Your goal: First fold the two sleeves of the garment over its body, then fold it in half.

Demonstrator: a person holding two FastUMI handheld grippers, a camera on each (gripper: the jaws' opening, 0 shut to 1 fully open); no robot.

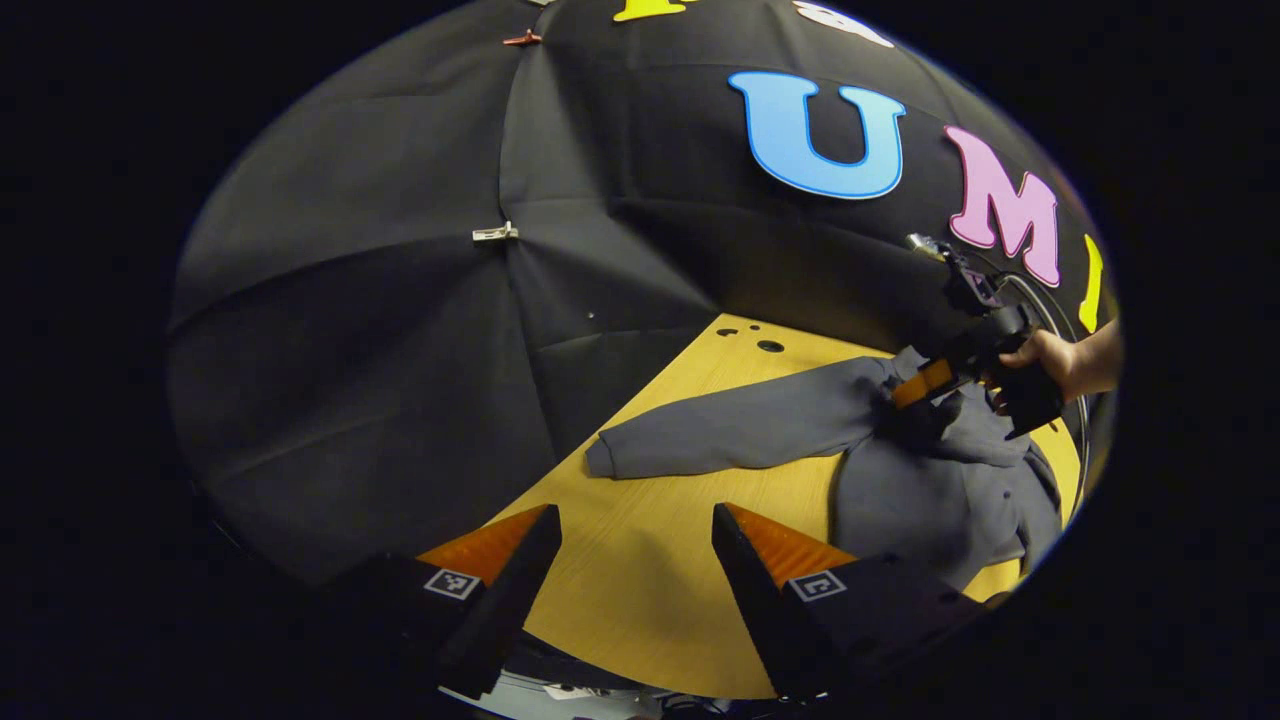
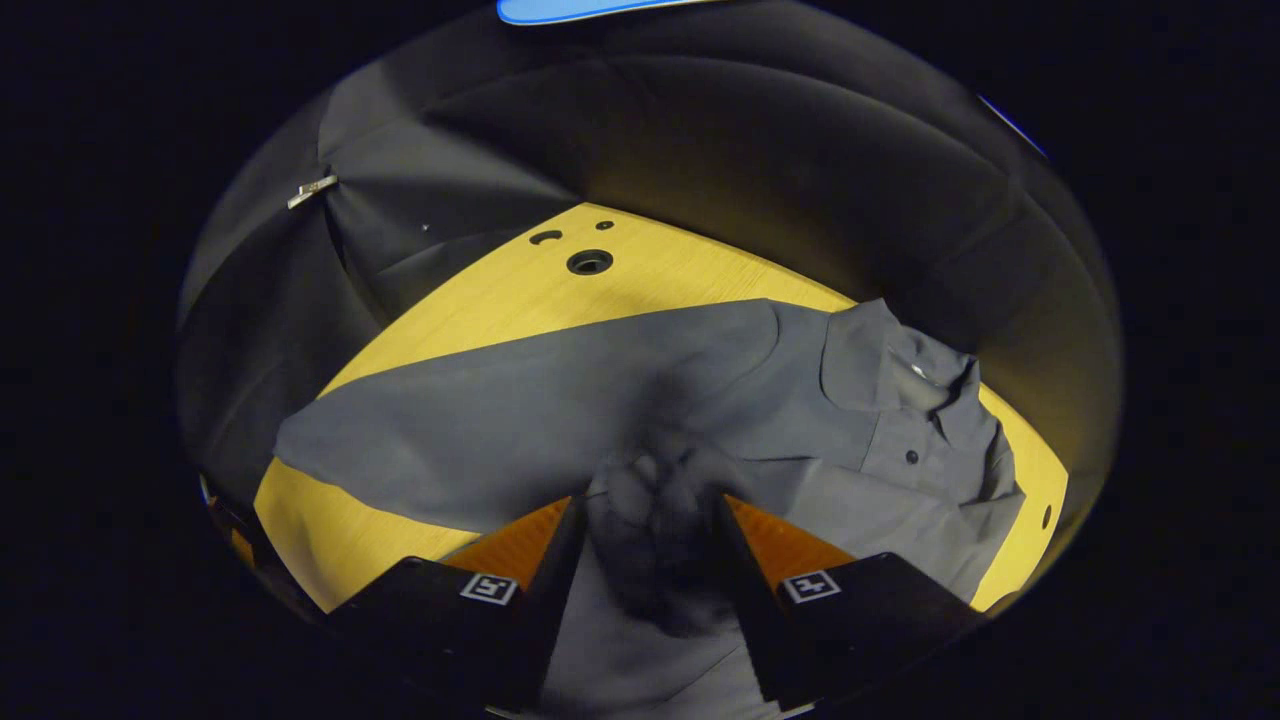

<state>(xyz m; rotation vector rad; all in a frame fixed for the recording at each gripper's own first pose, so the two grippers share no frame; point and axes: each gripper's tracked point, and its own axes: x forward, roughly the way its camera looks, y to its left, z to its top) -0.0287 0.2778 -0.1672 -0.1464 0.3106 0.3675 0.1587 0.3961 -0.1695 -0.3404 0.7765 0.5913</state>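
Dark grey collared button shirt [image 2: 560, 400] lies on yellow wooden surface [image 1: 640, 590], one sleeve [image 1: 730, 432] outstretched. Right hand-held gripper [image 2: 650, 545] apparently pinches bunched cuff; left hand-held gripper [image 1: 632, 560] spread, empty. Risk: shallow pinch slips, sleeve drops mid-fold.

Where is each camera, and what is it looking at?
Left gripper view: rides the left gripper, fingers apart above the table; looks toward the shirt, its sleeve, the right gripper and the hand holding it.
Right gripper view: rides the right gripper, close over the shirt; its fingers pinch bunched cloth beside the collar.
Shared: shirt, sleeve, table.
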